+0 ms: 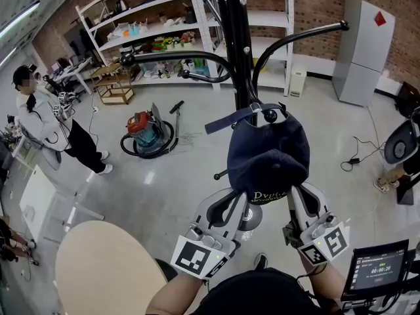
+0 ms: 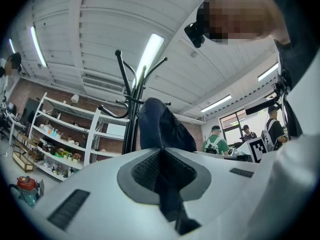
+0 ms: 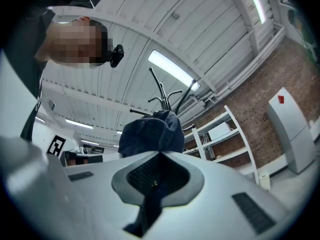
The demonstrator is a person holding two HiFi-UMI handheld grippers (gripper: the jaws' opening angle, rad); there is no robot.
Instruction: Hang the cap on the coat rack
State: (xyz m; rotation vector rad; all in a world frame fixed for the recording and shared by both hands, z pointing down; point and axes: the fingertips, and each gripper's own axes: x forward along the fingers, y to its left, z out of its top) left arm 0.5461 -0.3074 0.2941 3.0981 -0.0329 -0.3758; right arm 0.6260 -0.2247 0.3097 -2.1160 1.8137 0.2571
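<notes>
Cap (image 1: 269, 155): dark navy, held up between both grippers in front of the person, right against the coat rack's pole.
Left gripper (image 2: 162, 153): jaws were closed on a fold of the cap's fabric, which ran down the slot between them.
Right gripper (image 3: 159, 156): jaws were likewise clamped on the cap's cloth, with the crown bulging above them.
Coat rack (image 1: 237, 51): black upright pole with curved arms ending in knobs; nothing else hung from the arms in view.
Nearest hook (image 1: 268, 115): its knob sat at the cap's top edge, beside the cap's strap (image 1: 230, 120); whether the cap rested on it could not be told.
Shelving unit (image 1: 197, 25): white and open, against the brick wall; its shelves held many small coloured goods, too small to name.
Vacuum cleaner (image 1: 146, 131): red-topped drum on the floor ringed by its black hose; lid on, contents hidden.
White cabinet (image 1: 366, 51): tall, doors shut, well apart from the rack.
Round table (image 1: 105, 271): pale top at the lower left.
Person (image 1: 46, 120): stood at the far left.
</notes>
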